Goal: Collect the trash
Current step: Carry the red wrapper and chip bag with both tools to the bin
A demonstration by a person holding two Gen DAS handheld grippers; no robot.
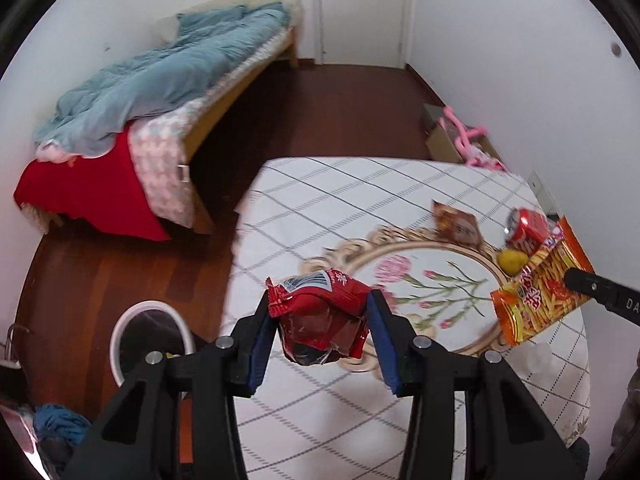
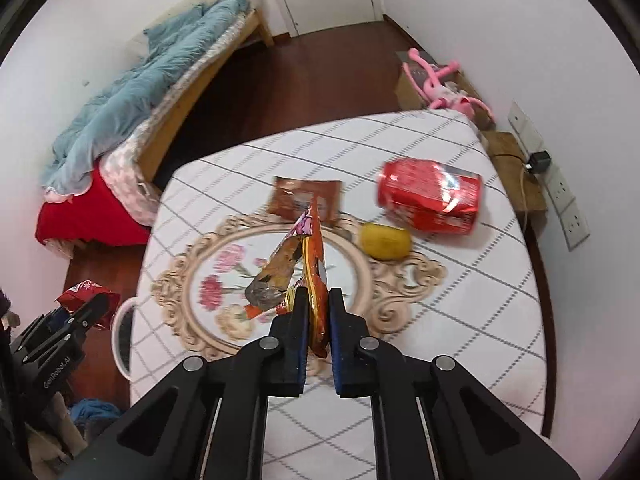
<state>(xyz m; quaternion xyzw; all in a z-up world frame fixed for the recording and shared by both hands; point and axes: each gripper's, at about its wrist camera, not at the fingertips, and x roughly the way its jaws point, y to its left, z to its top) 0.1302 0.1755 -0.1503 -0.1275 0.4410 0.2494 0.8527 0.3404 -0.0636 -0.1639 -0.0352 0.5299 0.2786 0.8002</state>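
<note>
Bedroom with dark wood floor, bed (image 1: pixel 132 92) against the wall, table (image 2: pixel 460 320) under a checked floral cloth. Task roughly midway by the look of it: two pieces lifted, none visibly dropped in the white bin (image 1: pixel 120 320) beside the table, contents hidden. Left gripper (image 1: pixel 320 320) closed on a crumpled red wrapper (image 1: pixel 320 312), held in the air near the table edge and short of the bin. Right gripper (image 2: pixel 318 312) clamped tight on an orange snack bag (image 2: pixel 312 264), raised above the cloth. Left on the table: one crushed red can (image 2: pixel 428 196), one brown sachet (image 2: pixel 292 196), one yellow lump (image 2: pixel 386 242), possibly fruit. Count: two grippers, two held wrappers, three items waiting, one bin.
</note>
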